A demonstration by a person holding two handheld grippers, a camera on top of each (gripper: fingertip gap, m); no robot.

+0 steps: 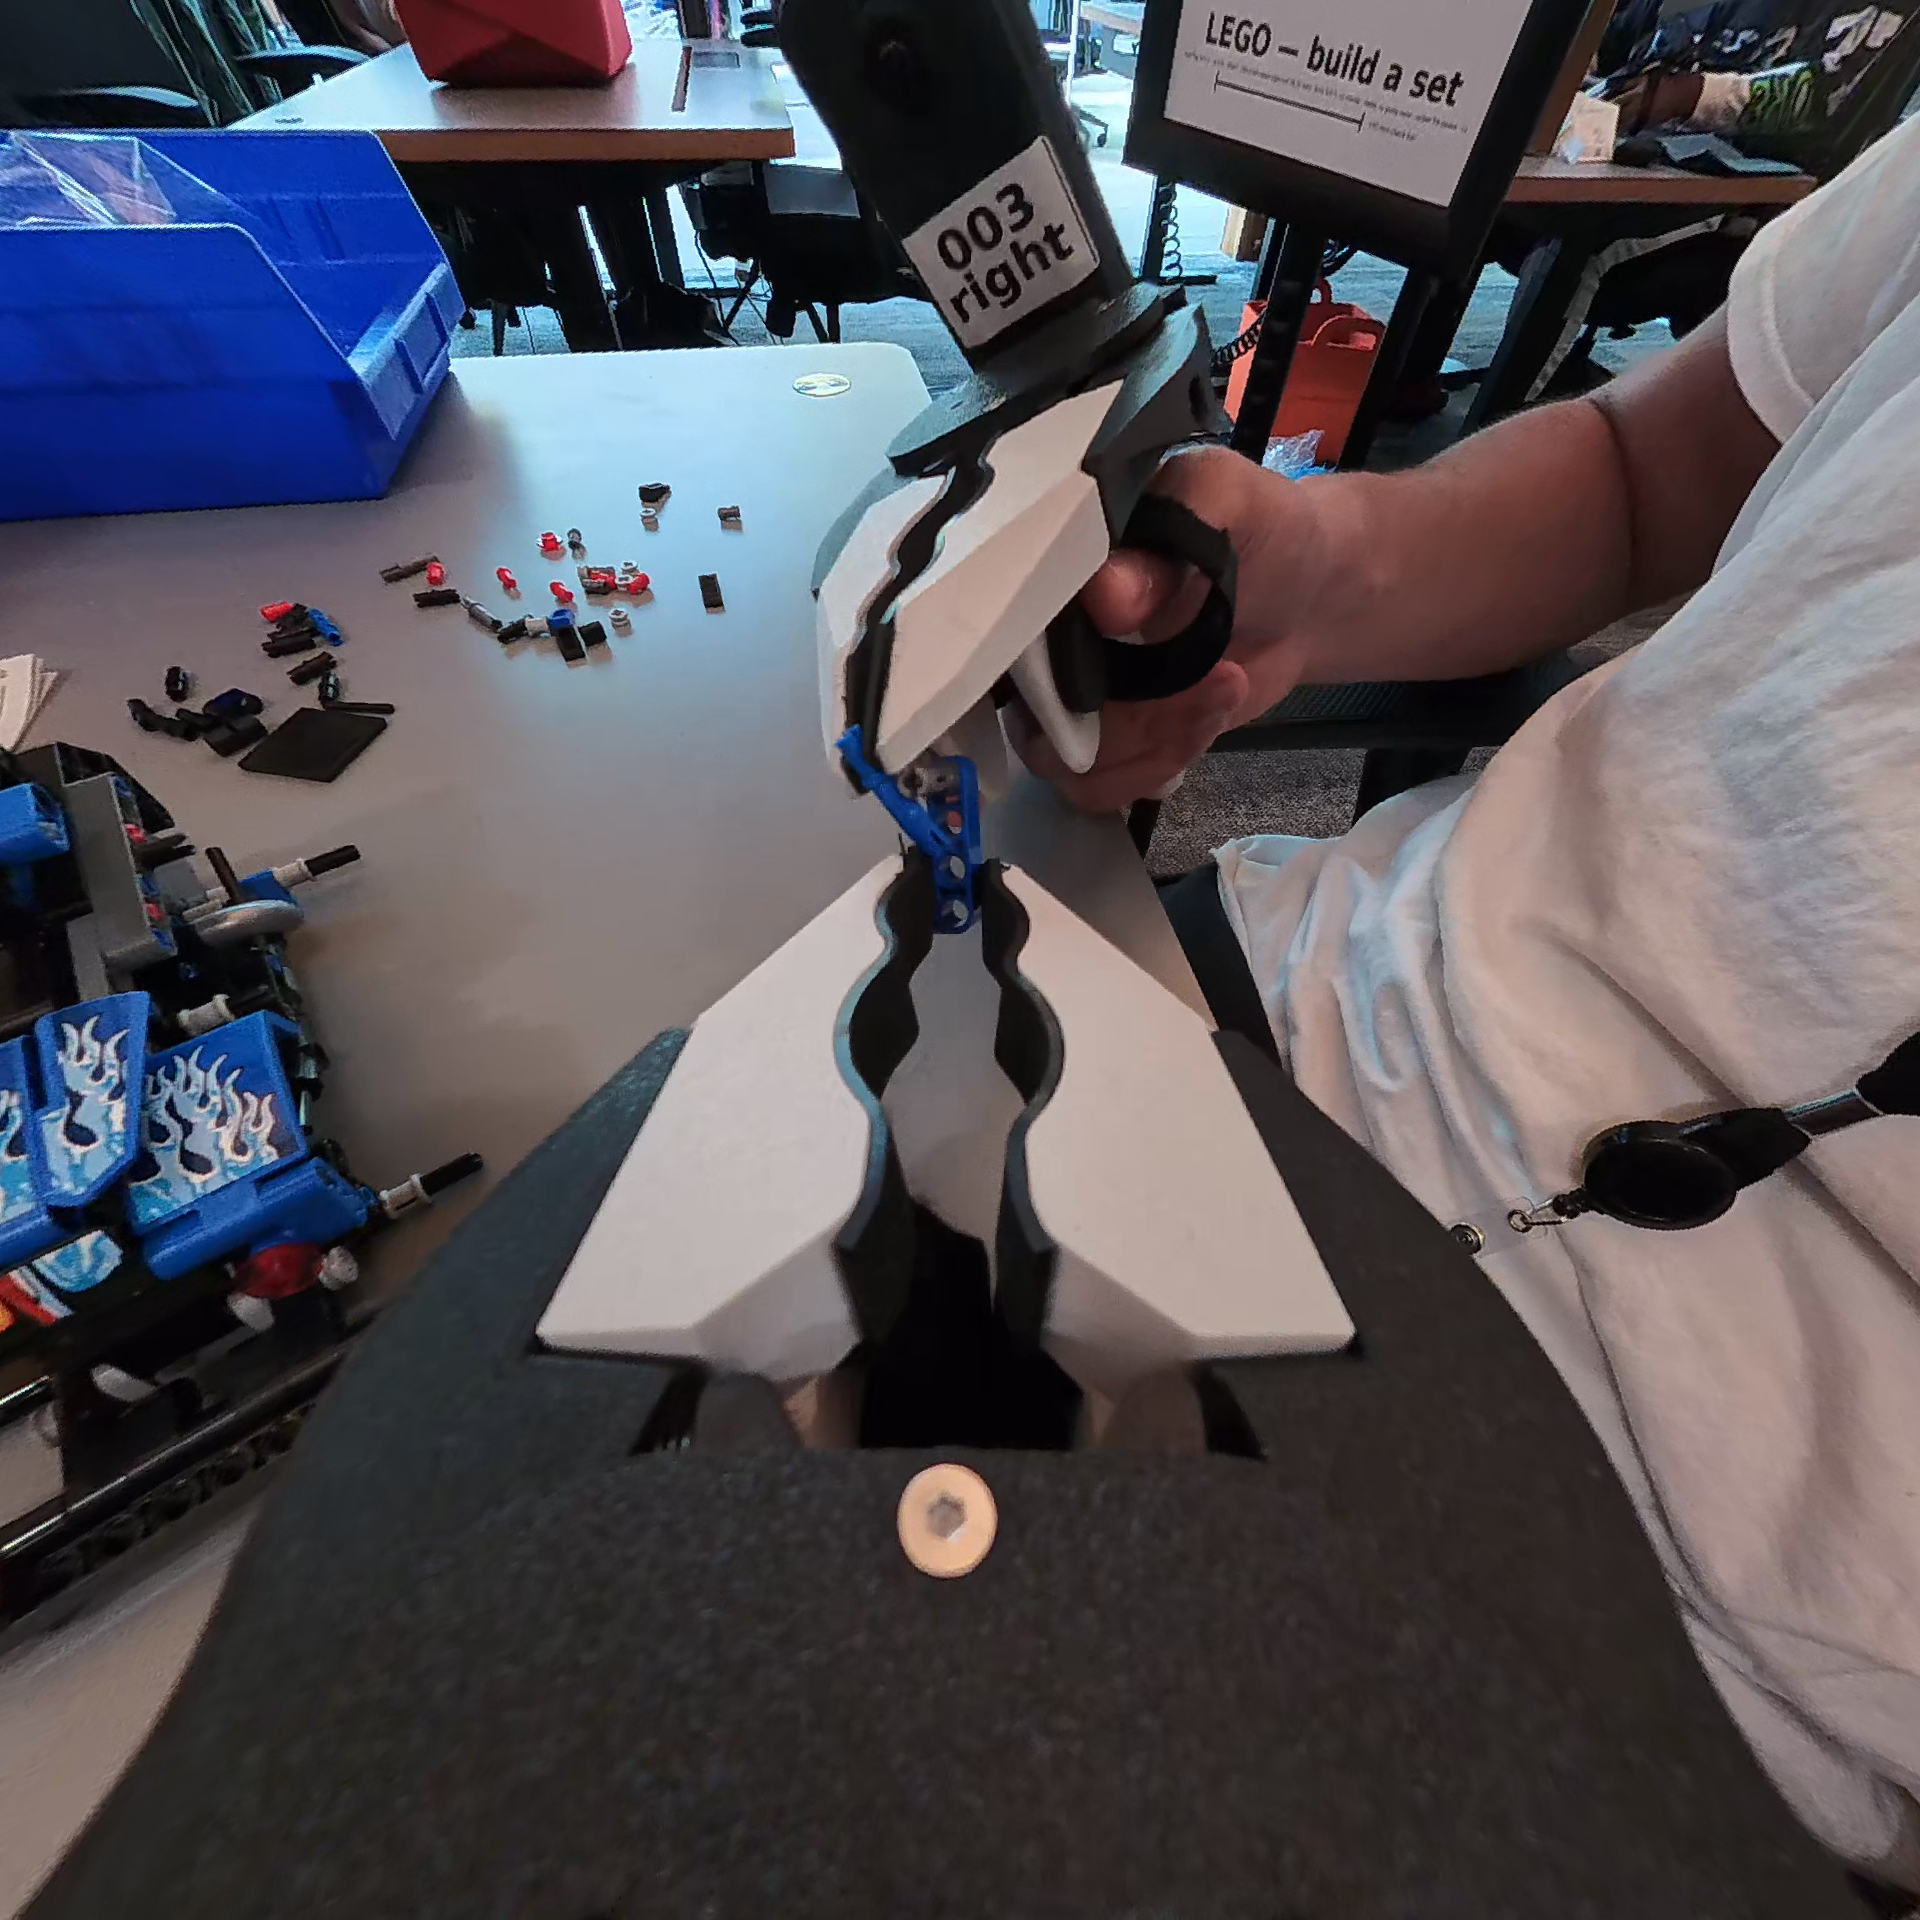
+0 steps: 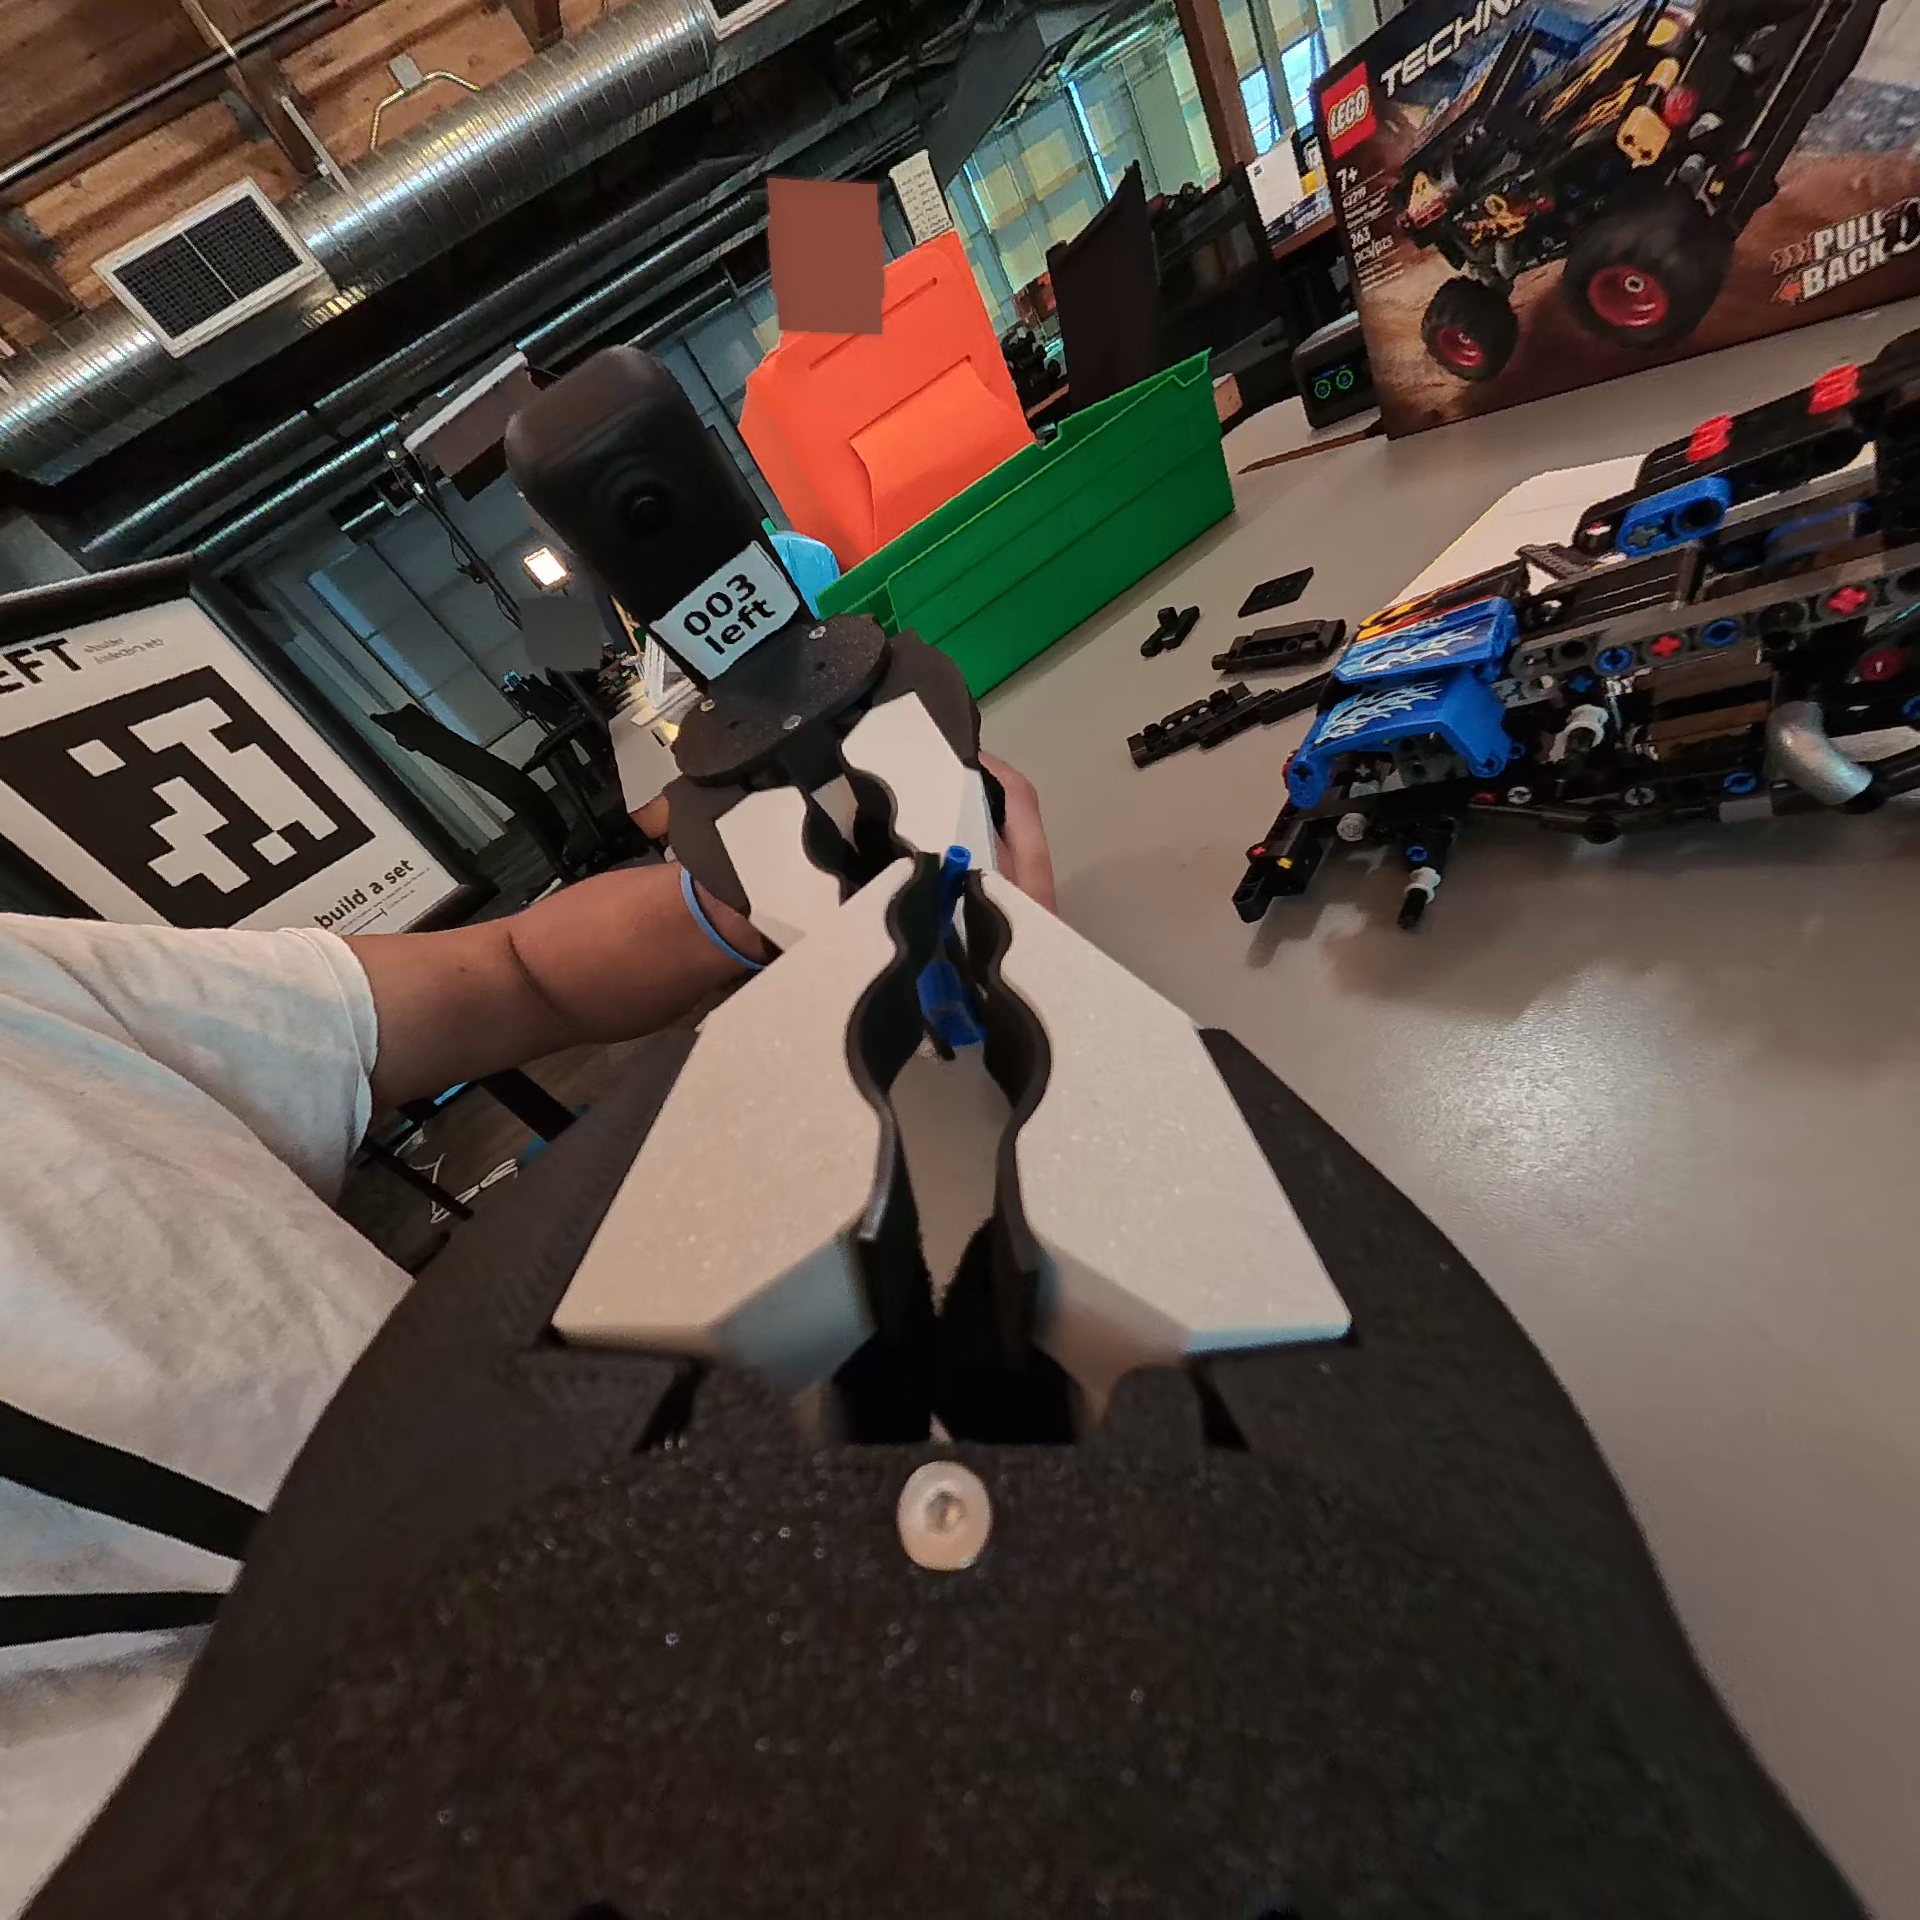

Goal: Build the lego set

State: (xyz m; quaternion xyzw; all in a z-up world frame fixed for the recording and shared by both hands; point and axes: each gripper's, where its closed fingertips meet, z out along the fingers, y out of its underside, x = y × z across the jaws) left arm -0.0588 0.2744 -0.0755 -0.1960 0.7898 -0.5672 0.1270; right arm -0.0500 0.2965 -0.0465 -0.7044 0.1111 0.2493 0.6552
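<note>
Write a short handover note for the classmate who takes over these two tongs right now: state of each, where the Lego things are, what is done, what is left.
Left tongs: shut on the lower end of a small blue beam, held above the table.
Right tongs: shut on the blue piece at the beam's upper end; both tongs meet tip to tip in mid-air.
Truck: partly built, on the table, no wheels on the bare axles in view.
Loose parts: scattered by the blue bin.
Done: chassis and flame panels.
Left: finish joining this small piece, fit it to the truck, use up the loose parts.
</note>
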